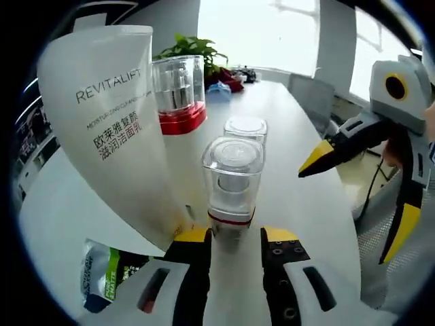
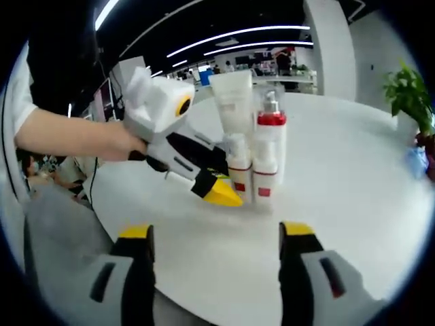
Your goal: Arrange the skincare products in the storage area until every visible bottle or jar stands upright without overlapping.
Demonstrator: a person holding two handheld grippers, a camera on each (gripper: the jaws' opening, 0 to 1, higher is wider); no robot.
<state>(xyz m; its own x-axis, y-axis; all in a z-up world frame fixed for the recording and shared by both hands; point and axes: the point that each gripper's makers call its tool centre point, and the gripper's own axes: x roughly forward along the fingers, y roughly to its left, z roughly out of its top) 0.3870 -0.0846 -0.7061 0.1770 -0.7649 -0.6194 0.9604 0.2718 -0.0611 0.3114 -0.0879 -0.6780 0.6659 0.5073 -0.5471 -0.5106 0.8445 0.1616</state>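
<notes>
Fingers on the left gripper [image 1: 234,238], tipped in yellow, are spread apart with a small clear-capped bottle [image 1: 232,182] standing upright between and just beyond them; whether the pads touch it cannot be told. Seen from the right gripper view, that same left gripper [image 2: 221,192] reaches in from the left, held by a person's hand [image 2: 129,144], with its yellow tip against the base of the bottle cluster. The right gripper [image 2: 217,244] has its fingers released and wide apart, grasping nothing, hovering over bare white tabletop [image 2: 353,176] a little short of the products. In the left gripper view the right gripper [image 1: 353,146] enters from the right, its yellow-tipped jaw pointing toward the small bottles.

Largest of the products is a white tube printed REVITALIFT [image 1: 112,115], standing tall, just beside the left gripper's left finger. Behind it stands a clear-capped bottle with a red band [image 1: 178,92]. Directly behind the small bottle sits a second small clear-capped bottle [image 1: 245,128], close to it. From the right gripper view these stand as one tight upright group near the middle of the tabletop, with a red-collared pump bottle [image 2: 271,132] among them. A green and dark tube [image 1: 102,275] lies flat near the tabletop's near edge, beside the left gripper. A potted plant [image 1: 192,47] stands at the far end.
</notes>
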